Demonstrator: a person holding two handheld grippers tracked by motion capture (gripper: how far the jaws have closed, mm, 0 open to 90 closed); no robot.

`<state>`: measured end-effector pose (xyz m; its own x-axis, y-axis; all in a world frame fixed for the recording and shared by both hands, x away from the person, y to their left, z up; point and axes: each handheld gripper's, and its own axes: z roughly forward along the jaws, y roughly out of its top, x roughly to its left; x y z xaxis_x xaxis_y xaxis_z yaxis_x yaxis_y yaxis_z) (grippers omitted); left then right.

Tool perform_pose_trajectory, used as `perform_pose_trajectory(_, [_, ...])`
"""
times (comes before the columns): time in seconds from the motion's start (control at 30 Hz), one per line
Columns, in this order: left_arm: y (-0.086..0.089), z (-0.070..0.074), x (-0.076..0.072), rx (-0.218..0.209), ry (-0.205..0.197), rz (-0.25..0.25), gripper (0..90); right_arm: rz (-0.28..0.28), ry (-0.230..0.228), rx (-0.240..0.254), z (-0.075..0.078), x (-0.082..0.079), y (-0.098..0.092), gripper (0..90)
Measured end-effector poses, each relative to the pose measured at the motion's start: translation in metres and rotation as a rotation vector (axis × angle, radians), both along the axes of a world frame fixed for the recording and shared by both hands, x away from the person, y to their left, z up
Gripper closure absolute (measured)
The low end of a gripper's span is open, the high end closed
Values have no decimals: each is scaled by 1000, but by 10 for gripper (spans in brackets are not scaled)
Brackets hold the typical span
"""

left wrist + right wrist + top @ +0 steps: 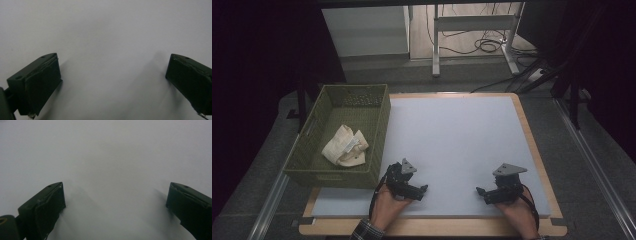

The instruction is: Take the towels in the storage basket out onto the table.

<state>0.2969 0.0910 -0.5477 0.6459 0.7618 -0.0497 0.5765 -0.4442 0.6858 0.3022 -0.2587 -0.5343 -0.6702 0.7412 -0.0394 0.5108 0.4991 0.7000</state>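
White mat (452, 145) covers a wood-edged table (532, 145); grey carpet around, dark curtains at the sides, a white desk frame (472, 35) and loose cables (484, 46) at the back. Green woven basket (379, 127) sits on the table's left edge with a cream cloth bag (345, 146) inside. Left gripper (422, 191) and right gripper (481, 193) rest low on the mat near the front edge, well apart, each with jaws spread wide and empty over bare mat.
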Motion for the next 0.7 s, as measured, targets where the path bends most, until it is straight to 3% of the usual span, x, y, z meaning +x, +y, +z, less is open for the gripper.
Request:
perform_pose_trajectory(0.13, [1,1,1,10,-3,-24,10,-1,0,1,0,0,0,22])
perform_pose_trajectory(0.23, [1,5,5,-3,19,-39,21,-2,-1,1,0,0,0,22])
perform_pose_trajectory(0.4, [-1,13,8,-7,5,-49,22,-1,-2,1,0,0,0,22])
perform_pose_trajectory(0.63, [-11,31,20,9,3,-95,22,0,-3,1,0,0,0,22])
perform_pose_trajectory(0.7, [-14,34,25,10,20,-106,21,0,-3,1,0,0,0,22])
